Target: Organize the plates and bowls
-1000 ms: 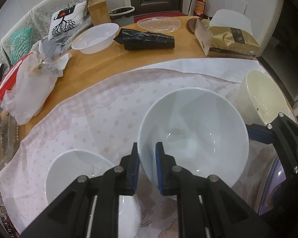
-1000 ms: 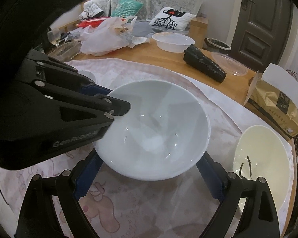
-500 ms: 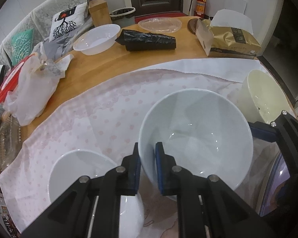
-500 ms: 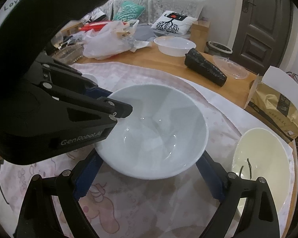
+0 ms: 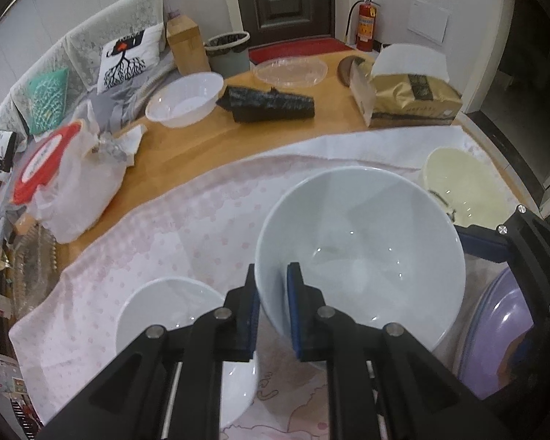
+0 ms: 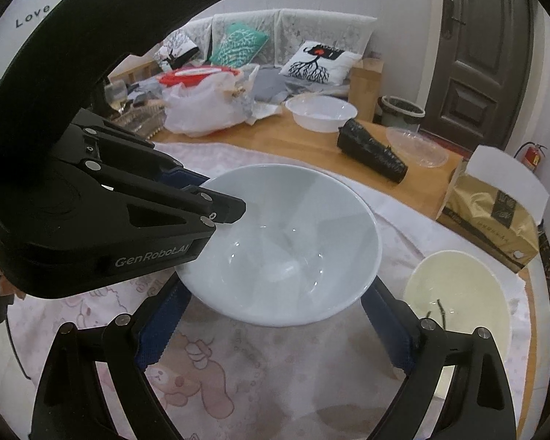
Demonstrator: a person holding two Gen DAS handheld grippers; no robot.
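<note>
Two grippers on one large white bowl [image 5: 359,253]: left gripper [image 5: 273,308] pinched on its near rim, one pad inside, one outside; right gripper [image 6: 275,326] spread wide, blue pads against opposite sides of the bowl's lower wall. Bowl sits over the pink dotted cloth [image 5: 187,227] — a small white bowl [image 5: 172,315] lower left, cream bowl [image 6: 458,293] at right, purple plate [image 5: 502,333] beside it.
</note>
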